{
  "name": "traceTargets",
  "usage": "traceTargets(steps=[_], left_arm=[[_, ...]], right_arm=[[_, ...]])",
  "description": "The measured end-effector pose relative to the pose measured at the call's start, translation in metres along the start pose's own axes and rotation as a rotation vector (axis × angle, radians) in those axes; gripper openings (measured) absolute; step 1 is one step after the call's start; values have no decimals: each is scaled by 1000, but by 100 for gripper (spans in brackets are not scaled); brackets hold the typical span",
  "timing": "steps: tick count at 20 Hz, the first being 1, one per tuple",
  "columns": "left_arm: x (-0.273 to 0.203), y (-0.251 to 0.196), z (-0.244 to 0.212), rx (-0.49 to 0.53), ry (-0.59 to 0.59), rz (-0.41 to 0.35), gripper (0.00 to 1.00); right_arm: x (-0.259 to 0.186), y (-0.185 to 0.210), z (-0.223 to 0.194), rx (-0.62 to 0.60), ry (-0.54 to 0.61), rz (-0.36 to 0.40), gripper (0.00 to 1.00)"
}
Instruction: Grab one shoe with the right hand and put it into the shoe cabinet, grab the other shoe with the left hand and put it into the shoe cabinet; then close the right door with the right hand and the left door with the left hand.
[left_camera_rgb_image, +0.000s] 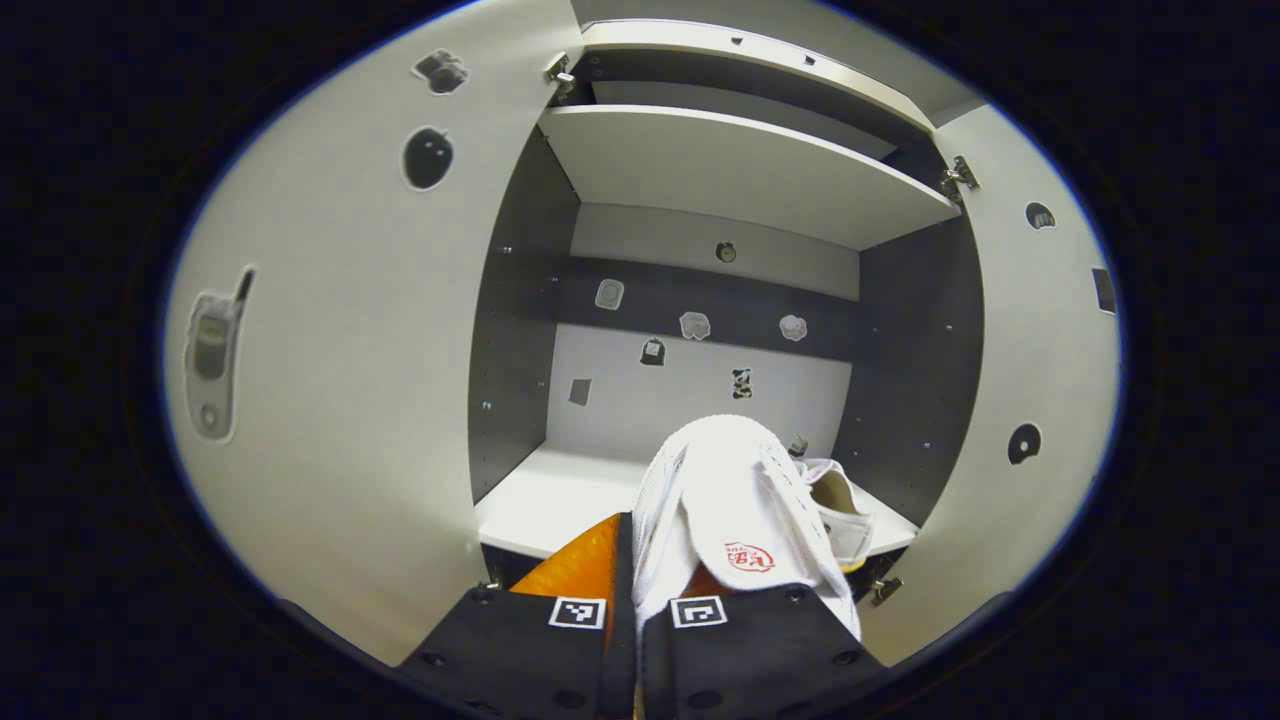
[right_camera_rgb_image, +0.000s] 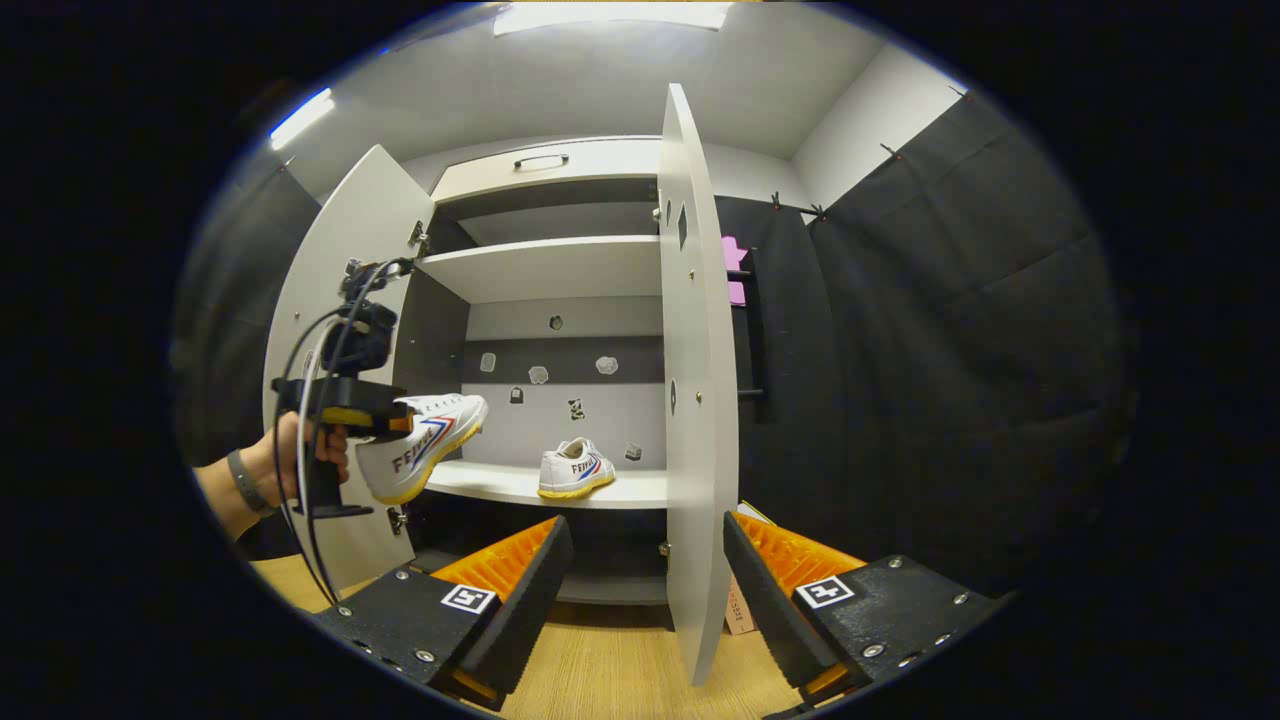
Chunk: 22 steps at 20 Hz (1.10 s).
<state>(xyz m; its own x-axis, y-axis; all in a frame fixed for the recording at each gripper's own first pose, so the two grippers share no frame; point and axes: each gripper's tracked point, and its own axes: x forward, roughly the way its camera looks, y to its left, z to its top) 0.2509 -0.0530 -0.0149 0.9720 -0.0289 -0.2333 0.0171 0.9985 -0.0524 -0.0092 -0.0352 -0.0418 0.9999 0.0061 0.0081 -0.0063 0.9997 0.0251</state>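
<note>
Left gripper view: the left gripper (left_camera_rgb_image: 637, 600) is clamped on a white shoe (left_camera_rgb_image: 735, 510), both fingers pressing its sides, toe pointing forward into the cabinet (left_camera_rgb_image: 520, 330). The held shoe hangs in front of and above the lower shelf (left_camera_rgb_image: 545, 495). A second shoe (left_camera_rgb_image: 840, 510) already rests on that shelf, partly hidden behind the held one, toward the right side. The left door (left_camera_rgb_image: 350, 330) and the right door (left_camera_rgb_image: 1020, 360) both stand open. An upper shelf (left_camera_rgb_image: 740, 165) sits above.

Right gripper view: the right gripper (right_camera_rgb_image: 645, 590) holds nothing; its fingers are spread wide apart. It hangs back from the cabinet (right_camera_rgb_image: 560, 270), low over the wooden floor (right_camera_rgb_image: 600, 665), with the edge of the right door (right_camera_rgb_image: 695, 380) standing between its fingers farther off. The placed shoe (right_camera_rgb_image: 573, 468) stands upright on the lower shelf (right_camera_rgb_image: 500, 485). The left gripper (right_camera_rgb_image: 350, 400), held by a hand (right_camera_rgb_image: 300, 455), carries the other shoe (right_camera_rgb_image: 420, 445) at the shelf's left front edge, toe just over it, sole above shelf level.

Step in hand, as judged: the left-hand shoe placement; the right-hand shoe is done. The next move calls for carrying the held shoe further inward, lowering it flat on the shelf left of the placed shoe, and parting the fingers. Both doors remain to be closed.
</note>
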Motion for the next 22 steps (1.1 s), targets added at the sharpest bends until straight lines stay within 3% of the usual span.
traceTargets(steps=[3,8,11,14,16,17,19,22], left_arm=[[63,-6,3,31,35,27,10],[140,-8,-44,96,240,70,10],[165,4,-64,155,297,120,10],[169,7,-75,123,320,119,10],[166,7,-78,107,334,100,17],[163,10,-80,118,348,115,28],[160,8,-75,113,339,111,41],[150,10,-70,91,327,109,55]], right_arm=[[-3,-2,2,-3,2,-9,93],[-14,-12,8,-33,-9,-52,93],[-18,-18,6,-45,-2,-69,93],[-18,-23,2,-32,9,-81,93],[-14,-27,2,-29,9,-88,98],[-12,-27,3,-26,7,-88,98],[-8,-29,2,-18,8,-85,93],[-7,-30,4,-6,0,-82,93]])
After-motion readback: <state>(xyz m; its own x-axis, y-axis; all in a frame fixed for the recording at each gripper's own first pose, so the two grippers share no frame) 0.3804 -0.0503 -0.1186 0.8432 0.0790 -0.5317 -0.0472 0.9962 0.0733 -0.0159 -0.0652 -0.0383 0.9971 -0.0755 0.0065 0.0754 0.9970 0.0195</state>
